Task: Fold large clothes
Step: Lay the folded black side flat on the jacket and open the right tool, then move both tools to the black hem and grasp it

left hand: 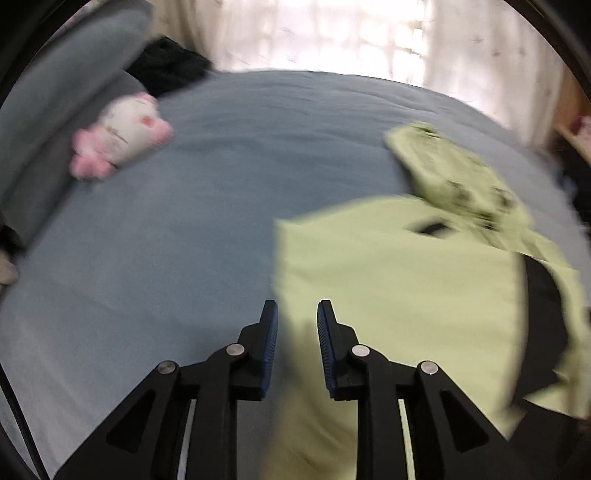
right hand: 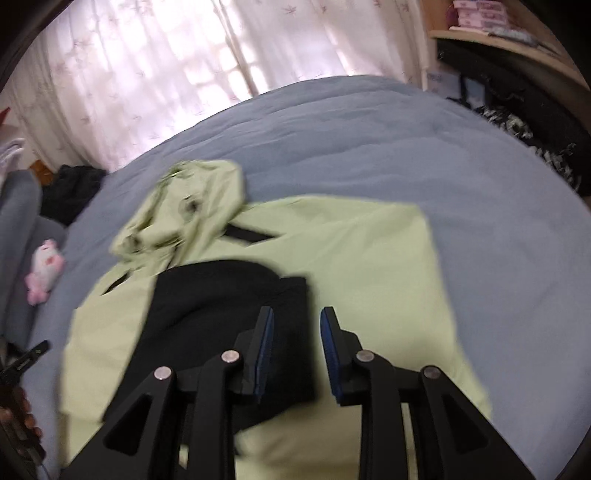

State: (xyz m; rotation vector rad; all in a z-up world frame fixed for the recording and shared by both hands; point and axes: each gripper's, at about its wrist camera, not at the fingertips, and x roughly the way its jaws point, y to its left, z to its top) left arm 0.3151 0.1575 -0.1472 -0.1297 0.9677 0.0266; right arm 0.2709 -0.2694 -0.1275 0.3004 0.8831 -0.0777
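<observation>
A light green hooded jacket (left hand: 388, 266) (right hand: 362, 251) lies spread flat on the bed. Its crumpled hood (left hand: 443, 166) (right hand: 184, 214) lies at the far end. A black inner panel (right hand: 221, 295) (left hand: 543, 314) lies across its middle. My left gripper (left hand: 297, 306) hangs over the jacket's left edge, jaws a little apart, and the green cloth shows below the gap, not pinched. My right gripper (right hand: 297, 312) hovers above the black panel and the green cloth beside it, jaws slightly apart with nothing between them. Both views are blurred.
The bed has a blue-grey cover (left hand: 184, 221) (right hand: 369, 140). A pink and white plush toy (left hand: 118, 136) (right hand: 44, 269) lies by a grey pillow (left hand: 55, 92). Dark clothes (left hand: 166, 66) (right hand: 70, 188) sit near the curtain (right hand: 147, 74). A shelf (right hand: 498, 33) stands at right.
</observation>
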